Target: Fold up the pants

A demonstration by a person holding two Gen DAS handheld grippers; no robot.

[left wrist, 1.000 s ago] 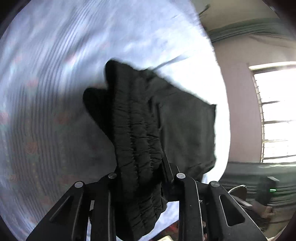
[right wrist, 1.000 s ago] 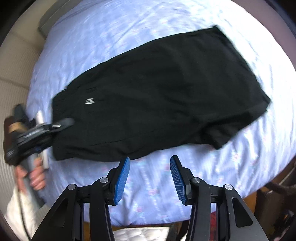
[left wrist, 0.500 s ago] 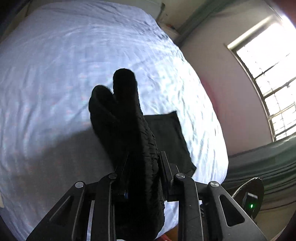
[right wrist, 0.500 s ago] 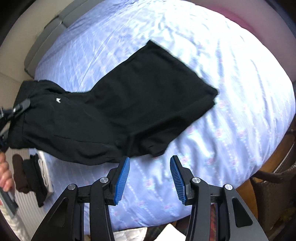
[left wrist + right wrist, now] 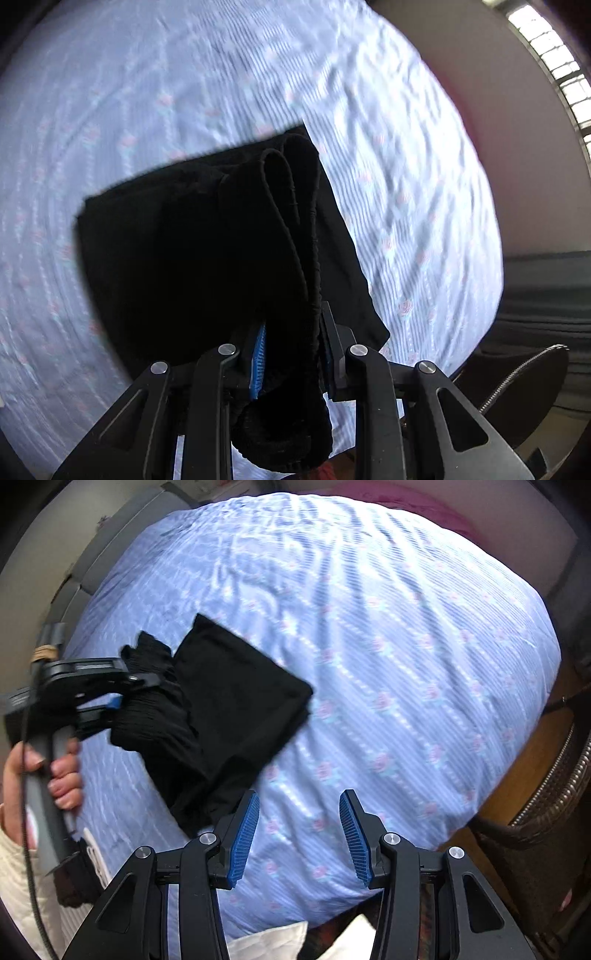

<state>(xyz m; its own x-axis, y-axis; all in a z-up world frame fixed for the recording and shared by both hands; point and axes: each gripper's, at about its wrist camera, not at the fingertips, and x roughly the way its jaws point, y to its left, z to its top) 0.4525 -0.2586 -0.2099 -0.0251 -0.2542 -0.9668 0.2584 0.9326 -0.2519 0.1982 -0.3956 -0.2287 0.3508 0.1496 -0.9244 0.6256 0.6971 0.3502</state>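
left wrist view — black pants bunched, waistband clamped in left jaws; right jaws apart, empty.

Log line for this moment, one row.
left tongs: shut on black pants' elastic waistband | right tongs: open, empty | pants folded over on blue floral bedsheet

Black pants of matt cloth, the gathered waistband ribbed and rough. Bedsheet of finely ribbed printed cotton-like cloth — softly creased. Gripper pads of ridged blue rubbery plastic on matt black plastic arms, with shiny metal screws. Wicker basket — coarse, woven, faintly glossy.
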